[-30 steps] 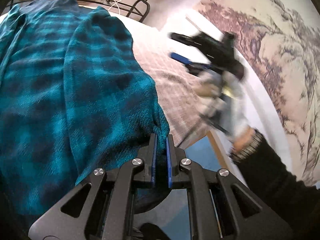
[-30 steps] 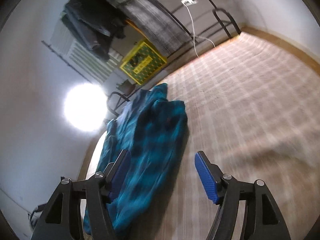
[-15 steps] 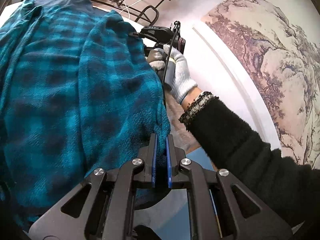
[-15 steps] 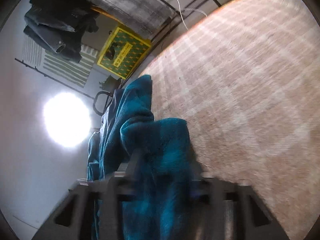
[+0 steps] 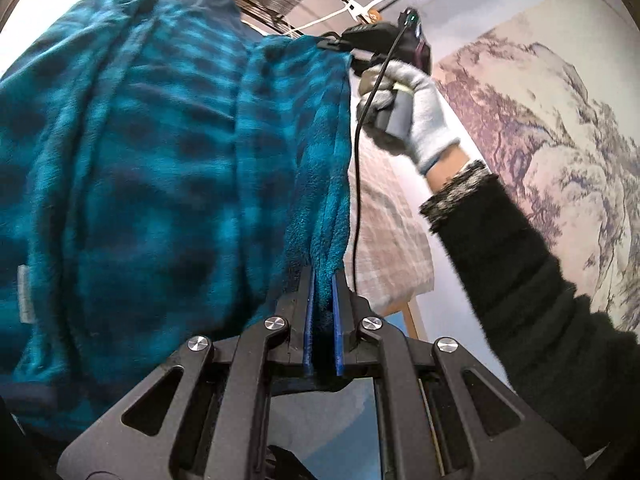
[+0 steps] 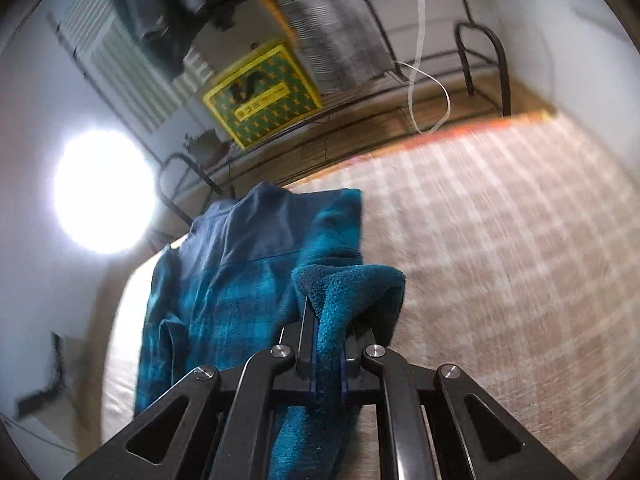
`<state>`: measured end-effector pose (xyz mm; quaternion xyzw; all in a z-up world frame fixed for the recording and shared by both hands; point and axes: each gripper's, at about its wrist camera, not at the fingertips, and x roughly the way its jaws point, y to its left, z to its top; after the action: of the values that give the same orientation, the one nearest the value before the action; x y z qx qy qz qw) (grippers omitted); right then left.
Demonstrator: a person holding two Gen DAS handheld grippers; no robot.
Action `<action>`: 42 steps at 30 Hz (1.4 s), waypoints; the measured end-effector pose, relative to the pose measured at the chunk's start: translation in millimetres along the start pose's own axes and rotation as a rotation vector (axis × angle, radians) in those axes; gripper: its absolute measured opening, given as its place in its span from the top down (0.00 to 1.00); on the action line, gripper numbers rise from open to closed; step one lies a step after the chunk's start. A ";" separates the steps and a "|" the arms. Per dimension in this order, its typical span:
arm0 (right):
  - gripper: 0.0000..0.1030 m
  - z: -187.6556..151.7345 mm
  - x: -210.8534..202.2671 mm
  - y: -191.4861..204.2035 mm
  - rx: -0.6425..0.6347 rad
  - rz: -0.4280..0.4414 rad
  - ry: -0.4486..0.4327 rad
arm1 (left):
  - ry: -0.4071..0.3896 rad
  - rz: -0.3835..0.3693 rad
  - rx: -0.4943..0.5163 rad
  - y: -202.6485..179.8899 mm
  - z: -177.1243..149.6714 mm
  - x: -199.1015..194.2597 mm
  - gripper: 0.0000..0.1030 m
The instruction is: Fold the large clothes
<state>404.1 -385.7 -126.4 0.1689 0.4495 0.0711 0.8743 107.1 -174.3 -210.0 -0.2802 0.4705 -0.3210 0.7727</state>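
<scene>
Both my grippers pinch the teal plaid fleece garment (image 5: 160,168).
Left wrist: my left gripper (image 5: 322,300) clamps its edge on the checked bed cover (image 5: 384,216). Right wrist: my right gripper (image 6: 329,344), jaws just closed, grips a fleece corner.

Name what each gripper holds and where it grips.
Both clamp the teal plaid fleece garment along one folded edge: the left gripper at its near end, the right gripper at the far end.
</scene>
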 end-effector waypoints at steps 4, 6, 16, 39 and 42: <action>0.95 1.3 11.4 53.4 -0.121 -0.065 0.022 | -0.002 0.002 -0.040 23.0 -0.7 -9.1 0.95; 0.95 0.4 23.7 84.5 -0.197 -0.096 0.041 | -0.014 0.013 -0.050 32.1 -0.1 -14.0 0.95; 0.96 -38.7 105.0 203.4 -0.508 -0.230 0.156 | -0.019 0.050 -0.105 61.8 -6.8 -21.9 0.95; 0.70 -57.1 24.2 198.6 -0.394 0.137 0.114 | -0.047 0.162 -0.061 54.2 -10.7 -20.5 0.95; 0.69 -69.1 -24.9 170.9 -0.368 0.150 0.099 | -0.056 0.166 -0.062 55.0 -13.3 -24.6 0.95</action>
<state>338.2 -217.3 -83.2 0.0357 0.4575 0.2251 0.8595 99.3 -122.3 -242.3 -0.2729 0.4799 -0.2331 0.8005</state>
